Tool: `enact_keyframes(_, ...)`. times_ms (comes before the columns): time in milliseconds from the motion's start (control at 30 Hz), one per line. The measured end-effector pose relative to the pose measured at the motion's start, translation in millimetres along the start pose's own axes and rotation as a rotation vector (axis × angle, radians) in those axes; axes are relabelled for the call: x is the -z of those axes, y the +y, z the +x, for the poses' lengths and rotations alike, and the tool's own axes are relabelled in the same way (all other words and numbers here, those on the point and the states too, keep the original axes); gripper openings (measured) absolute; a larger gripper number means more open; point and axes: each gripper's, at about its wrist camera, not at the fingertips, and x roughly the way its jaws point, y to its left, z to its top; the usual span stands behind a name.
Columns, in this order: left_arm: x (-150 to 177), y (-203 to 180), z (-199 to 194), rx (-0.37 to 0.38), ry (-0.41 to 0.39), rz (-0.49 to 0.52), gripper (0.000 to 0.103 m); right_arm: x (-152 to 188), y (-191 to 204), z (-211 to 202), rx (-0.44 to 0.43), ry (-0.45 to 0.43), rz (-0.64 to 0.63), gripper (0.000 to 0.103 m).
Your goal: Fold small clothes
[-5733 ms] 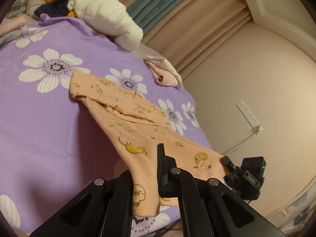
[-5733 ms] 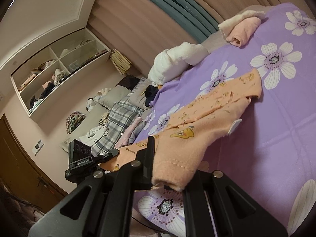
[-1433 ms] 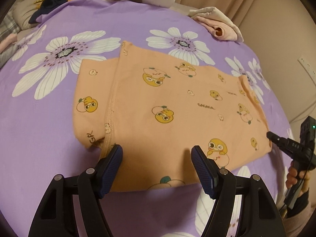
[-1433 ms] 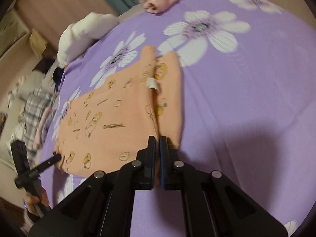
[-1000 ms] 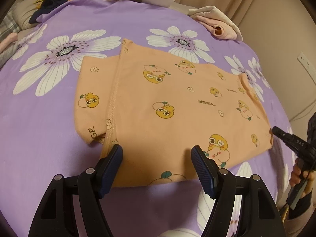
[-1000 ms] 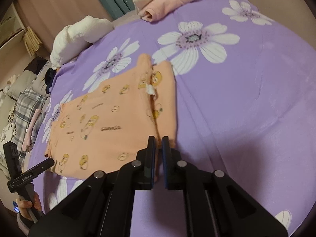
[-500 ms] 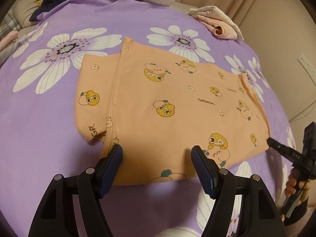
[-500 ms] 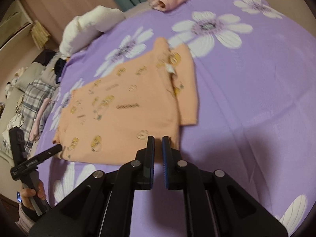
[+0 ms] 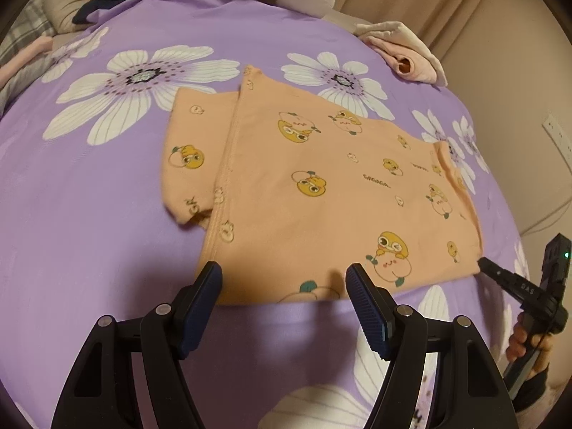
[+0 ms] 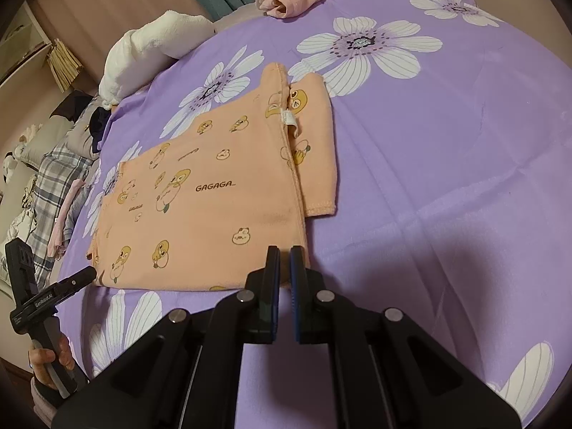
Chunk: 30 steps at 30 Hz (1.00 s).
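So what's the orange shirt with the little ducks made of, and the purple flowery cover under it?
The orange shirt looks like soft knit cotton: matte, slightly fuzzy, with stitched hems and printed cartoons. The purple cover looks like a smooth, thin woven sheet, maybe cotton or polyester: it has a faint sheen and fine creases.

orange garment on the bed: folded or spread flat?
Partly folded. The orange garment lies flat on the purple bedspread, with its upper layer doubled over a narrower lower layer that sticks out along one side.
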Motion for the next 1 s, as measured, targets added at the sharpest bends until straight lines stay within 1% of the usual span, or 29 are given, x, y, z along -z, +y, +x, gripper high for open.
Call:
enact_keyframes(67,2,2,-4,0.006,0.004,-0.013,0.072,2,0,-3,-0.001,-0.003,0.001,0.007)
enact_keyframes(133,5,3,-8,0.005,0.004,-0.026,0.072,3,-1,-6,-0.003,-0.004,0.008,0.013)
enact_keyframes(167,6,4,-9,0.004,0.004,-0.033,0.072,3,-2,-7,-0.004,-0.003,0.015,0.025)
enact_keyframes(200,8,5,-11,0.003,0.004,-0.042,0.072,4,-2,-8,-0.002,-0.001,0.022,0.033)
enact_keyframes(400,19,20,-25,0.022,-0.002,-0.117,0.072,11,-6,-21,-0.014,-0.013,0.041,0.033)
enact_keyframes(533,24,29,-31,0.038,0.001,-0.167,0.072,12,-4,-31,-0.031,-0.032,0.047,0.038)
enact_keyframes(833,32,35,-41,0.069,-0.002,-0.22,0.072,17,16,-43,-0.099,-0.049,0.018,0.057)
enact_keyframes(933,33,36,-42,0.062,-0.004,-0.23,0.073,19,23,-44,-0.112,-0.041,0.012,0.066)
enact_keyframes(1000,34,36,-43,0.06,-0.005,-0.232,0.074,21,27,-43,-0.12,-0.033,0.011,0.068)
